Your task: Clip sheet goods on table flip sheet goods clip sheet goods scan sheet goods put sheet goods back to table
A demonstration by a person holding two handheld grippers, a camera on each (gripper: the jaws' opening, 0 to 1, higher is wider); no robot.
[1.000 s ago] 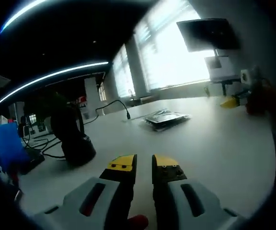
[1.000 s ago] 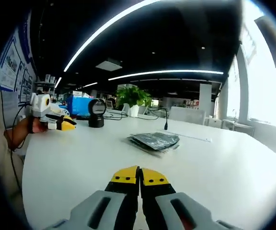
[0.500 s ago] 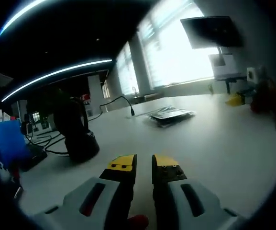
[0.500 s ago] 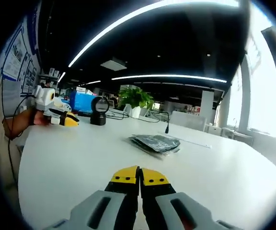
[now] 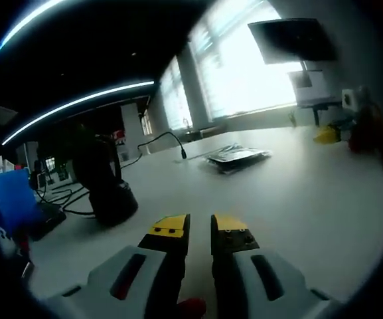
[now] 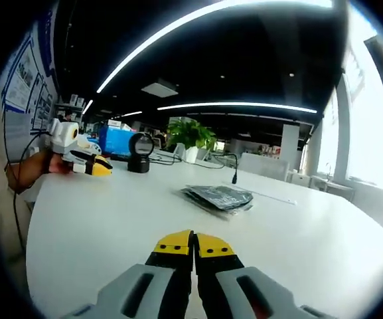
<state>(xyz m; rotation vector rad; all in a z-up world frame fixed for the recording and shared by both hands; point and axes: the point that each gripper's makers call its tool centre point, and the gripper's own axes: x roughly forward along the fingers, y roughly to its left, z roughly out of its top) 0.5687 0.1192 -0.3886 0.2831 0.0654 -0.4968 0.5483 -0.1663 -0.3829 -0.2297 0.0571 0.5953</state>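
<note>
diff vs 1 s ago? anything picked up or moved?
Nothing picked up or let go. Both cameras drifted slightly with the hands. The sheet goods lie in the same place on the table; the right gripper stays shut, the left gripper slightly open, both empty.

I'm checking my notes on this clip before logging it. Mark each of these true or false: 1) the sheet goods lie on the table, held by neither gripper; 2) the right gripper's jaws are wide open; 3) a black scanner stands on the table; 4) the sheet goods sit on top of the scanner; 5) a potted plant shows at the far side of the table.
1) True: the sheet goods lie flat on the white table, apart from both grippers.
2) False: the right gripper has its yellow-tipped jaws closed together, holding nothing.
3) True: the black scanner stands upright on the table.
4) False: the sheet goods lie on the tabletop, well apart from the scanner.
5) True: a green potted plant stands beyond the table's far edge.
</note>
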